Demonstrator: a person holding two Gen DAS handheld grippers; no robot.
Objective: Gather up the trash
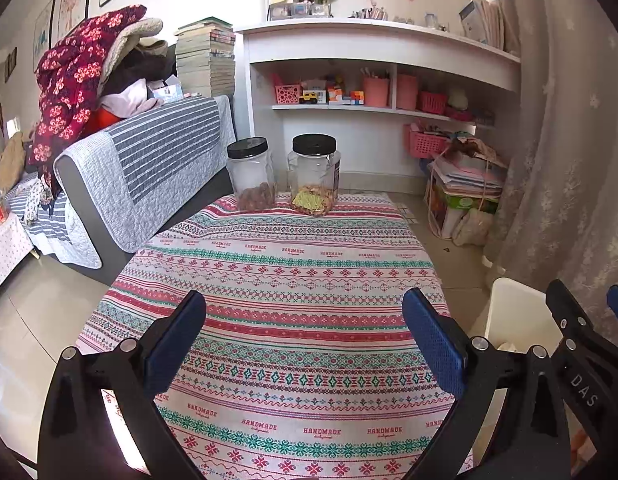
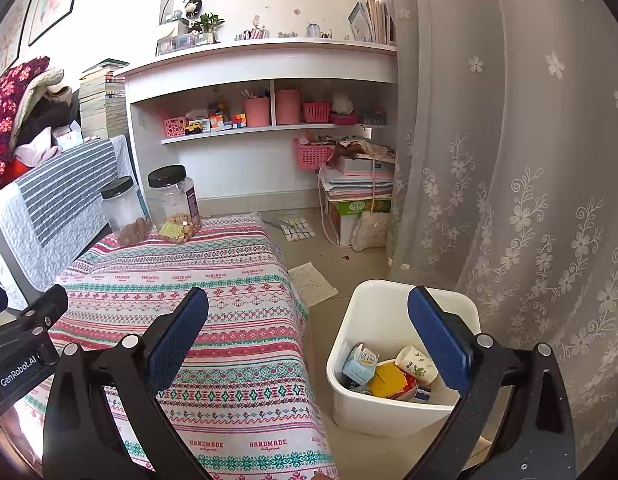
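A white trash bin stands on the floor right of the table; it also shows in the left wrist view. Inside lie a paper cup, a small blue carton and a yellow wrapper. My right gripper is open and empty, above the table's right edge and the bin. My left gripper is open and empty, above the patterned tablecloth. The right gripper also shows at the left wrist view's right edge.
Two black-lidded clear jars with snacks stand at the table's far edge. A sofa with a striped cover is at left. White shelves, a paper pile, loose sheets on the floor and a lace curtain are nearby.
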